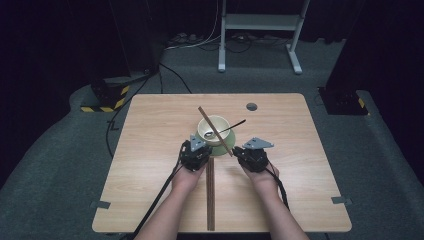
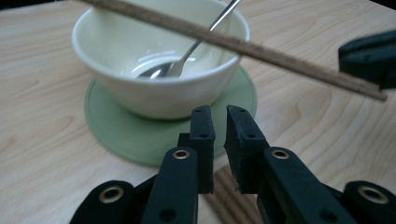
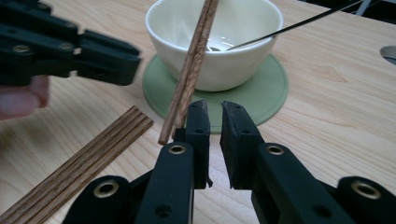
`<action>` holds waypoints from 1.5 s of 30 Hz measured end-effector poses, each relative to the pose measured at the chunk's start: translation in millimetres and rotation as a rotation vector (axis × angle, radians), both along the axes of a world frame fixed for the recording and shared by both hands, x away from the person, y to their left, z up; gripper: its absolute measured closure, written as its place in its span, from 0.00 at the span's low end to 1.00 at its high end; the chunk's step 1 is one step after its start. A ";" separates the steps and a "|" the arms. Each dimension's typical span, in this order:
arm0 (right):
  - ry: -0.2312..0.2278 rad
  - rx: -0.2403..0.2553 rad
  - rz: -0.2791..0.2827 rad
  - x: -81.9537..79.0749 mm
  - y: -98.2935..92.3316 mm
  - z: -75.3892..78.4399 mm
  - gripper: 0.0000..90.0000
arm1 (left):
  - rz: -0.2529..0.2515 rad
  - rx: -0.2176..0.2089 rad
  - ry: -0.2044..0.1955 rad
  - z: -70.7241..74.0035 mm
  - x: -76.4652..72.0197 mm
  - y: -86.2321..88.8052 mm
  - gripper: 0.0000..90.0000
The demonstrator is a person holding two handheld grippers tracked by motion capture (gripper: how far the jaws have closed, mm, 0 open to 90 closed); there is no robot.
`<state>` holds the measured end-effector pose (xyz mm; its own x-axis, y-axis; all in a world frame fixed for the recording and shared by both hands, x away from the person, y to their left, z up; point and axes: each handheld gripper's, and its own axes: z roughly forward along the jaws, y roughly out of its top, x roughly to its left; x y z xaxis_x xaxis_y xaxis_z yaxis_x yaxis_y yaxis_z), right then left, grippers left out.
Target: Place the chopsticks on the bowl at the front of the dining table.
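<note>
Your left gripper (image 1: 200,148) sits just short of the green coaster (image 2: 140,135), jaws nearly together with nothing between them. The cream bowl (image 1: 216,129) stands on that coaster at mid-table, a spoon (image 2: 187,53) inside and a wooden stick (image 1: 215,131) slanting across its rim. Your right gripper (image 1: 245,152) is likewise almost clenched, empty, beside the stick's near end.

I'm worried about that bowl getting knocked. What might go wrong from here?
1. The wooden stick lies slanted across the rim of the bowl. The right gripper sits beside its lower end with nothing between its jaws, so a nudge could roll it off.
2. The spoon has its handle jutting past the rim; a sliding stick might flip it out.
3. The left gripper hovers at the edge of the green coaster and could shove it.
</note>
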<state>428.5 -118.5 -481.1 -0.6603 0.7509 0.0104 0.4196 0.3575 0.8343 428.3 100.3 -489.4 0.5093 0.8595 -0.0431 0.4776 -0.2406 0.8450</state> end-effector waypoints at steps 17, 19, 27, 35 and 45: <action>-0.002 0.012 0.051 -9.1 21.7 -0.3 0.89 | 0.053 0.018 -0.065 4.7 0.7 -5.7 0.90; 0.001 0.018 0.052 -10.2 23.7 0.5 0.89 | 0.055 0.021 -0.066 4.0 1.0 -3.3 0.90; -0.003 0.012 0.069 -12.9 33.1 0.2 0.89 | 0.059 0.022 -0.069 2.8 1.5 -0.4 0.90; 0.002 0.017 0.074 -13.8 38.1 -0.3 0.88 | 0.069 0.018 -0.077 5.2 3.0 2.2 0.90; 0.004 0.019 0.080 -14.0 42.6 -1.2 0.88 | 0.064 0.025 -0.082 7.9 5.3 4.8 0.90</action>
<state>414.6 -75.9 -482.3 -0.7180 0.6955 0.0265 0.3935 0.3742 0.8397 433.6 105.2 -481.4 0.4539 0.8909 0.0182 0.4221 -0.2329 0.8761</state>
